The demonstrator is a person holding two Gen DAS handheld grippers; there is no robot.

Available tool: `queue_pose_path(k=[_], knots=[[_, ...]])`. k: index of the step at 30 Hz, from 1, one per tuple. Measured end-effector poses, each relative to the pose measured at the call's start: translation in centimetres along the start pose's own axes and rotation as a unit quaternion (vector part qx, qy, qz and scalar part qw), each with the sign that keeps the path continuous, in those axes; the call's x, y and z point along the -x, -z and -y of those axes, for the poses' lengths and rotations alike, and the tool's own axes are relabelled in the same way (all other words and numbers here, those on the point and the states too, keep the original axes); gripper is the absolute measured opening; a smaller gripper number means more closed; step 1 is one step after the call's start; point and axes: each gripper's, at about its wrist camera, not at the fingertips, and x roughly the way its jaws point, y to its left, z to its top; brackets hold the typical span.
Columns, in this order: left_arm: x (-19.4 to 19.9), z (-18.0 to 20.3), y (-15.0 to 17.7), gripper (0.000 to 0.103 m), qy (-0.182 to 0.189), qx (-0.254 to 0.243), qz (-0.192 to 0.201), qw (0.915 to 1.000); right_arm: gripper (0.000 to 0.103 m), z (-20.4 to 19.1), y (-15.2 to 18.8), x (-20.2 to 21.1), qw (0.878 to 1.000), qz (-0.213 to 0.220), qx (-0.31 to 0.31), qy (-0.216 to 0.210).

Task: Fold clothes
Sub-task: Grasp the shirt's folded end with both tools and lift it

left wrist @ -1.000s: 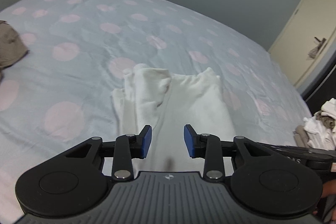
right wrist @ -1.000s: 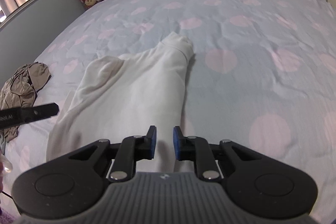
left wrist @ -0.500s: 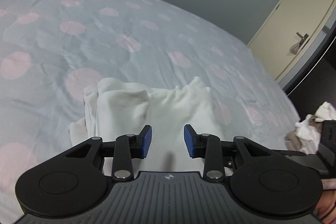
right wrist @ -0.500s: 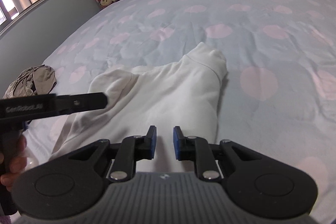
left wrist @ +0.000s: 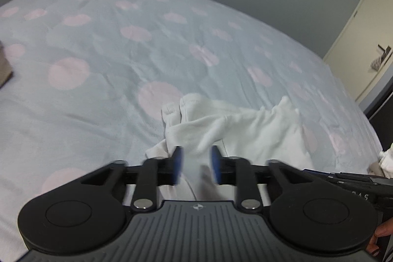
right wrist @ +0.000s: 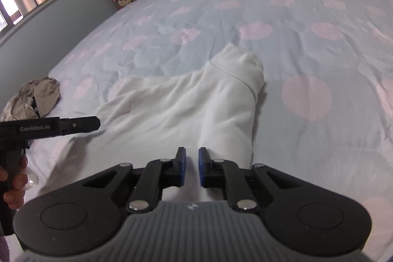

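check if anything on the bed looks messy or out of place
The white garment lies only partly folded, one sleeve bunched and rumpled on the polka-dot bedspread. A crumpled grey-brown garment sits in a heap near the bed's edge. Nothing looks spilled or damaged.

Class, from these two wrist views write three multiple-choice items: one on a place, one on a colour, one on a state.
1. Where does the white garment lie?
A. on the spotted bedspread
B. on a chair
C. on the floor

2. What colour are the pads on the right gripper?
A. red
B. blue
C. green

3. How do the left gripper jaws stand?
A. shut tight
B. apart, cloth between them
C. out of view

Answers: 1 A, bedspread surrounds the garment; 2 B, both pads show blue; 3 B, a gap shows, with white cloth in it.
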Motion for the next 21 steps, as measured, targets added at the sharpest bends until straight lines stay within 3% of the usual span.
queue_pose_path(k=[1,4,8,10,17,21], knots=[[0.7,0.0,0.1,0.065,-0.006,0.004,0.008,0.9999,0.025,0.1,-0.1,0.5,1.0,0.005,-0.002,-0.001],[1.6,-0.6,0.5,0.067,-0.018,0.037,-0.001,0.9992,0.037,0.4,-0.4,1.7,1.0,0.014,-0.009,0.002],[0.7,-2.4,1.1,0.068,0.01,0.112,-0.022,0.9934,0.049,1.8,-0.6,2.1,0.999,0.003,-0.039,0.01],[-0.3,-3.0,1.3,0.068,0.019,0.134,-0.033,0.9903,0.049,2.5,-0.6,1.9,0.998,-0.007,-0.061,0.006],[-3.2,-4.0,1.3,0.066,0.034,0.141,-0.053,0.988,0.049,3.8,-0.4,0.7,0.995,-0.031,-0.093,-0.013],[-4.6,-4.3,0.5,0.058,0.046,0.136,-0.06,0.9878,0.049,4.8,-1.1,-1.1,0.993,-0.036,-0.113,-0.019]])
